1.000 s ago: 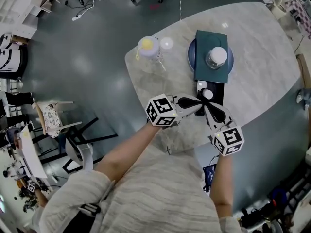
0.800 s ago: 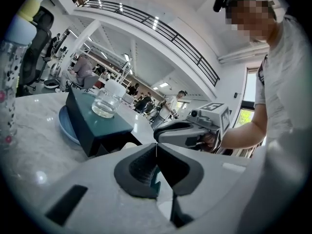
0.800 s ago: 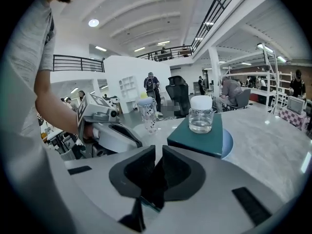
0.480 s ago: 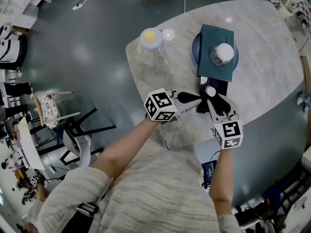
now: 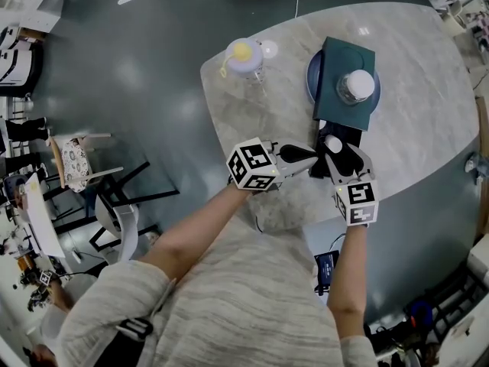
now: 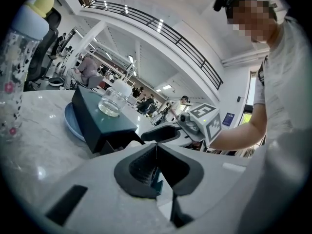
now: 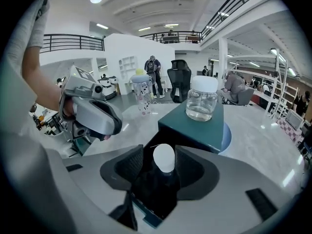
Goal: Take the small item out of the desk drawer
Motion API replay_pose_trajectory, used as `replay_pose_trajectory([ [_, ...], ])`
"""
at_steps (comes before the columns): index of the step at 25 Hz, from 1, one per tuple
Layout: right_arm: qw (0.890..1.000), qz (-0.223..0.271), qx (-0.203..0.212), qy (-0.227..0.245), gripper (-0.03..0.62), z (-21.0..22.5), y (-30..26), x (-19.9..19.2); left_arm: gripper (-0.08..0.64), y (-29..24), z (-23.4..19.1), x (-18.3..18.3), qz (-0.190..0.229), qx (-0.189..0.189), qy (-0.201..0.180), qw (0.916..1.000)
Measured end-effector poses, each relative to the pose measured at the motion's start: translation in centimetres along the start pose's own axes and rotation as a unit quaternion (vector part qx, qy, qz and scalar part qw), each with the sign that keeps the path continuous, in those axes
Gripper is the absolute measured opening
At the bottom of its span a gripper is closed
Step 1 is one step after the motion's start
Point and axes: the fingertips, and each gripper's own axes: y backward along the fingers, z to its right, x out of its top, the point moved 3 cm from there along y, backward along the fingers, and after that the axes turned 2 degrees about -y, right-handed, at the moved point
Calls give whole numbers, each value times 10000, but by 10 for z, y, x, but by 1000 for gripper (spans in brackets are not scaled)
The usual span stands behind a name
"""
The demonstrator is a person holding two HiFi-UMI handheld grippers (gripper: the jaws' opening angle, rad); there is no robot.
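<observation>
A dark teal drawer box [image 5: 344,79] stands on a blue plate on the marble table. Its black drawer [image 5: 345,138] is pulled out toward me. A small white egg-shaped item [image 5: 333,143] [image 7: 164,157] sits in the drawer. My right gripper [image 5: 336,153] [image 7: 163,168] reaches down into the drawer; its jaws have just been opening and now stand open on either side of the item, pads apart from it. My left gripper [image 5: 312,156] [image 6: 156,162] is shut beside the drawer's left edge, with nothing visible between its jaws.
A glass jar with a white lid [image 5: 357,86] rests on top of the box. A clear bottle with a yellow cap [image 5: 243,56] stands at the table's far left. The table's rounded near edge [image 5: 283,224] is just below the grippers. Chairs stand on the floor at left.
The right gripper has come forward and down over the open drawer, and its jaws have spread around the white item. The left gripper has barely moved.
</observation>
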Motion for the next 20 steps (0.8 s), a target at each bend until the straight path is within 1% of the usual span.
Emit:
replay_pose_trajectory([
  [9,9980,-561,-126,279,176,5,-22,-6,15,7,-4,0,23,47,49,10000],
  [14,9954,-857,-123,405,176,4,-32,-11,15,11,-6,1,36,49,52,10000],
  [20,9929,-1041,-320,475,176,8,-40,-14,15,15,-8,3,75,58,72,9999],
])
